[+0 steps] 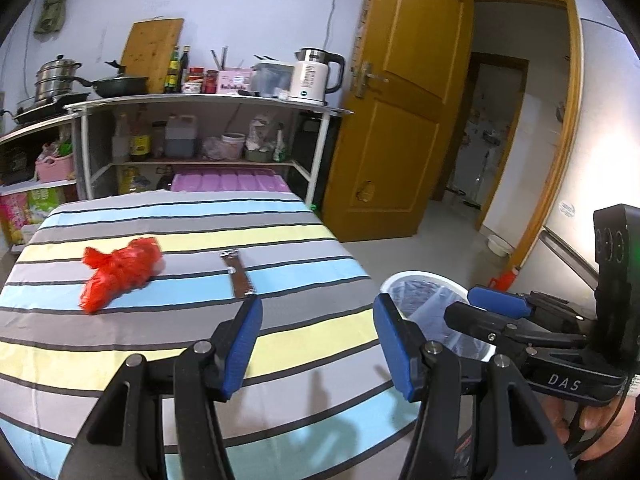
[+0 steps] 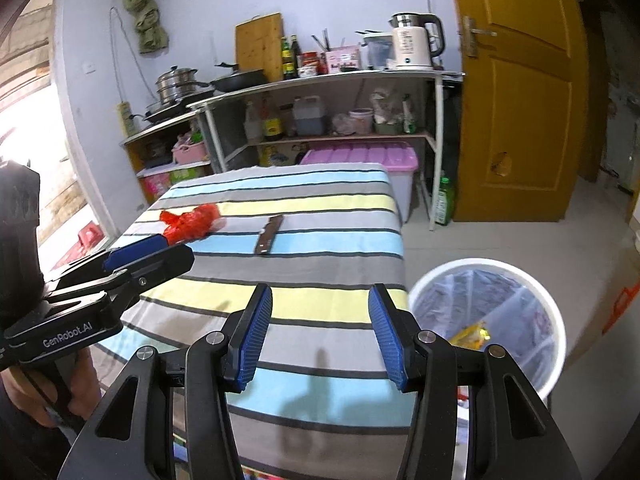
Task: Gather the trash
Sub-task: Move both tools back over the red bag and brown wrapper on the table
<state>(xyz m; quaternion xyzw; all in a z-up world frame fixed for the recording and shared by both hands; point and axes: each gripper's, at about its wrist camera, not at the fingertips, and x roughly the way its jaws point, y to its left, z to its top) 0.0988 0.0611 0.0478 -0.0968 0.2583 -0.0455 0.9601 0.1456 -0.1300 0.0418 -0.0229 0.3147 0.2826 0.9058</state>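
A crumpled red plastic bag (image 1: 120,272) (image 2: 190,222) lies on the striped tablecloth (image 1: 160,352) (image 2: 320,276), far left. A brown wrapper (image 1: 239,276) (image 2: 269,235) lies flat near the table's middle. A white trash bin (image 1: 436,316) (image 2: 486,324) with a clear liner stands on the floor right of the table, with a yellow wrapper (image 2: 470,336) inside. My left gripper (image 1: 318,320) is open and empty over the table's near right part; it also shows in the right wrist view (image 2: 154,252). My right gripper (image 2: 320,320) is open and empty, near the bin (image 1: 476,308).
A metal shelf unit (image 1: 208,104) (image 2: 320,80) with a kettle, pans, bottles and a cutting board stands behind the table. A pink-lidded storage box (image 2: 360,160) sits under it. A wooden door (image 1: 400,120) stands open to the right. A green bottle (image 2: 444,200) is on the floor.
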